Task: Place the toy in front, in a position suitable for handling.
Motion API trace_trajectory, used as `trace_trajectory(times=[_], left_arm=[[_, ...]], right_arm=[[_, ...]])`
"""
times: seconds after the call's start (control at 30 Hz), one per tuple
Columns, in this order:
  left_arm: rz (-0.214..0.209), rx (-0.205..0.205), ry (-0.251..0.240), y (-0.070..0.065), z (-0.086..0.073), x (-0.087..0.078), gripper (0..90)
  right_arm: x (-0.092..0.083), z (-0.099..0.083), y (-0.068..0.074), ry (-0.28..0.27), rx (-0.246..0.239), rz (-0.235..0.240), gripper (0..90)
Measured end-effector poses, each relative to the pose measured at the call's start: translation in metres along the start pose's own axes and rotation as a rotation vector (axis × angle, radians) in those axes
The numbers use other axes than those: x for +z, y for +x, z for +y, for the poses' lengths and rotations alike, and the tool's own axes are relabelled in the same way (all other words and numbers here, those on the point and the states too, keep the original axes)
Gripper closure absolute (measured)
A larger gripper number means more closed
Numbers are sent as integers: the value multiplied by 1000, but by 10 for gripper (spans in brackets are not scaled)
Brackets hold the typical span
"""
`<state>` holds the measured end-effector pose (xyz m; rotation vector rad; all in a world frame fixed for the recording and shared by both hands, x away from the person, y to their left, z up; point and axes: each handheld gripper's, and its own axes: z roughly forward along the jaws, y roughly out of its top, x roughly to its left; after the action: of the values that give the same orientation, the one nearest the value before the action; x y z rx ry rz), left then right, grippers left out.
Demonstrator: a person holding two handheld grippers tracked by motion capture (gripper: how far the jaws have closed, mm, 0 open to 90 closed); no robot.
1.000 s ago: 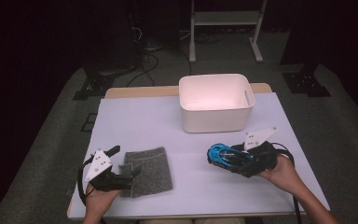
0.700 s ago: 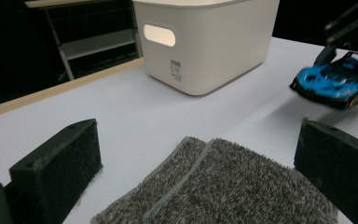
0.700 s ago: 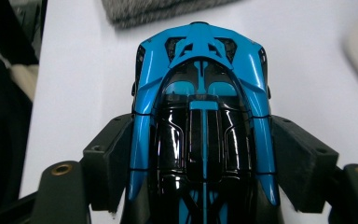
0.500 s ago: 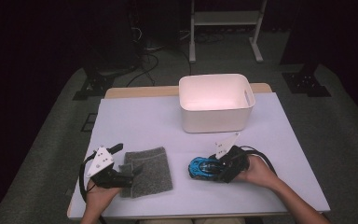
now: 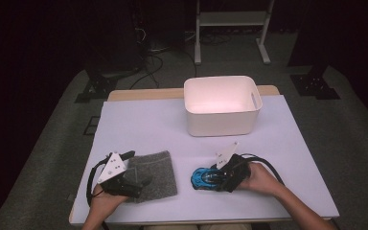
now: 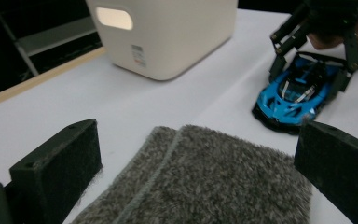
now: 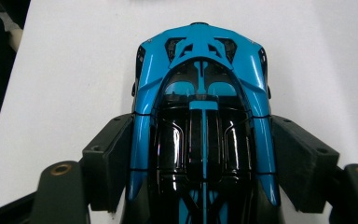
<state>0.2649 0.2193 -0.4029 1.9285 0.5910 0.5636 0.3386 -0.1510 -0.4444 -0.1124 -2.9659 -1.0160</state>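
- Your right tool point(image 7: 204, 163) is clamped on the blue toy car point(image 5: 206, 178), jaws across its flanks, wheels on the bench point(image 5: 139, 124).
- The car's long axis runs 9 to 3, nose at 9.
- Grey cloth point(image 5: 154, 173) lies at 9, between your left tool's point(image 6: 191, 186) spread jaws.
- White bin point(image 5: 220, 120) stands at 12.

Your right tool point(image 7: 204, 163) covers the toy car's point(image 7: 200, 88) rear; its tail runs off the bottom edge of the right gripper view. Whether its wheels sit on the tabletop point(image 7: 74, 56) is hidden there. The grey cloth point(image 6: 205, 182) is cut off at the bottom of the left gripper view. The label on the white bin point(image 6: 168, 32) is too small to read.
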Motion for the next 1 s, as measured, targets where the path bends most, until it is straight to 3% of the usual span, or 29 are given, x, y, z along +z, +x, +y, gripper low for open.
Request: trace_trajectory(times=[0.17,0.23,0.6,0.73,0.8,0.87,1.0], left_arm=[[-53,22,32,-3,-1,6,0],[-87,50,57,-5,-2,11,35],[-197,144,183,-13,-6,39,116],[-229,146,254,-10,-11,53,141],[-243,147,276,-9,-13,57,149],[-264,149,307,-8,-15,62,221],[-285,145,347,-8,-18,68,236]], right_arm=[[-5,-1,-2,-31,42,14,198],[-10,-2,-2,-44,48,14,177],[-36,-22,4,-58,75,-16,173],[-47,-35,5,-85,104,-29,171],[-49,-37,6,-84,105,-34,166],[-51,-44,8,-85,113,-45,165],[-51,-49,8,-85,121,-51,165]])
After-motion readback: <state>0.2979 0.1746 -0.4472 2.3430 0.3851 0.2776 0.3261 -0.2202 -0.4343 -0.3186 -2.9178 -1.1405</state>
